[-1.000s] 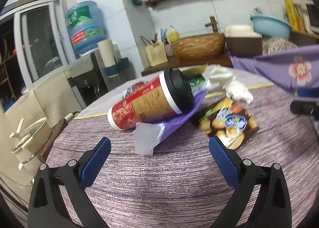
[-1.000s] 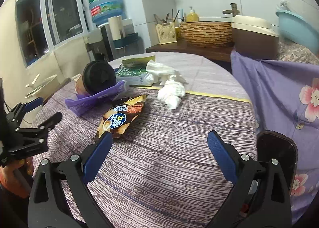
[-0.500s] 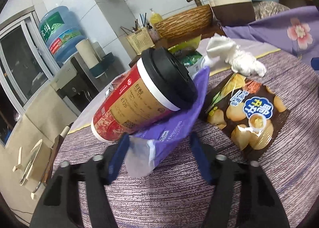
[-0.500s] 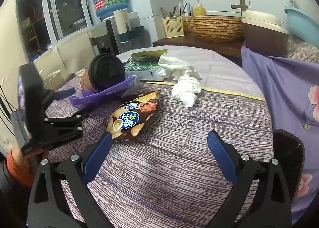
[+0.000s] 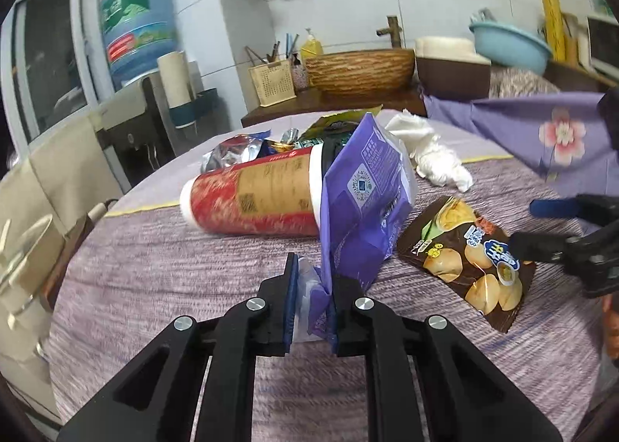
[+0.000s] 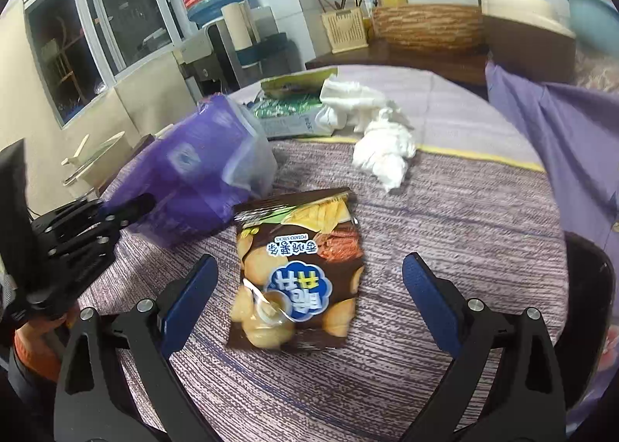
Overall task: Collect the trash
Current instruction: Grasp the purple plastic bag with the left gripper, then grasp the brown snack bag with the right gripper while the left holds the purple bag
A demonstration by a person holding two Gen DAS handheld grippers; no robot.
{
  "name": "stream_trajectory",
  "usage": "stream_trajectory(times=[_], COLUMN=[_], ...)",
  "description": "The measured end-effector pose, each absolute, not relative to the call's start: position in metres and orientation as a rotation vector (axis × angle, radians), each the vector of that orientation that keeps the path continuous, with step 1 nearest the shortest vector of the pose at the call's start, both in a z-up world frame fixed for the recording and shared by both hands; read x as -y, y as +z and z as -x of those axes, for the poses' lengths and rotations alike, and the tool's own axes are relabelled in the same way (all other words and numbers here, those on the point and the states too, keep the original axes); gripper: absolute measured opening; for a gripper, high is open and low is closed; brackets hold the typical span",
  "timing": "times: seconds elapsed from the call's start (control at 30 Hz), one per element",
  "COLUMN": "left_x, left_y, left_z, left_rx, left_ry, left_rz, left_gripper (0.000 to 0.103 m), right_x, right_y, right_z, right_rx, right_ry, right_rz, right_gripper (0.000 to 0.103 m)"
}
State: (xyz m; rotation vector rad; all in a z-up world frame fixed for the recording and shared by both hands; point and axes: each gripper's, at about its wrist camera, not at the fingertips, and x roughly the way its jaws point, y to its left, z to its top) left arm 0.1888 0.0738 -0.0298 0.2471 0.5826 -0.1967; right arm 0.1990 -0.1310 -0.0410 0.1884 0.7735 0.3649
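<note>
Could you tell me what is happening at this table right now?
A person is clearing litter off a table. The left tongs are shut on a purple wrapper beside a tipped paper cup. The right tongs are open, straddling a potato stick packet. Crumpled tissues lie farther back.

Glossy plastic purple bag (image 5: 363, 194), shiny foil snack packet (image 6: 300, 271), woven cloth table cover (image 6: 445, 217)

Both wrist views look low and close across the table (image 5: 154, 268), sharing the chip bag (image 6: 298, 271).
</note>
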Motion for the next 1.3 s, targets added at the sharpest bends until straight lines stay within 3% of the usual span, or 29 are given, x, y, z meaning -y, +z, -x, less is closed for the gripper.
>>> stream_trajectory(times=[0.67, 0.87, 1.03, 1.07, 1.1, 1.3], left_x=[-0.112, -0.111, -0.108, -0.107, -0.106, -0.098], left_y=[-0.026, -0.03, -0.031, -0.032, -0.032, -0.029], left_z=[-0.135, -0.133, -0.13, -0.129, -0.128, -0.124], left_rx=[-0.563, -0.571, -0.566, -0.565, -0.564, -0.558], left_ry=[-0.154, -0.156, -0.151, -0.148, -0.148, -0.149], left_rz=[-0.031, -0.008, 0.003, 0.004, 0.005, 0.01], left_gripper=[0.013, 0.013, 0.013, 0.013, 0.013, 0.013], right_x=[0.074, 0.076, 0.082, 0.083, 0.083, 0.092], right_y=[-0.065, -0.062, -0.059, -0.059, -0.058, -0.055], right_z=[-0.226, -0.22, -0.213, -0.21, -0.209, -0.201], right_rx=[-0.927, -0.906, -0.879, -0.875, -0.869, -0.857], right_ry=[0.344, 0.355, 0.376, 0.377, 0.376, 0.386], right_rz=[0.104, 0.104, 0.071, 0.07, 0.074, 0.059], right_gripper=[0.095, 0.072, 0.063, 0.047, 0.04, 0.037])
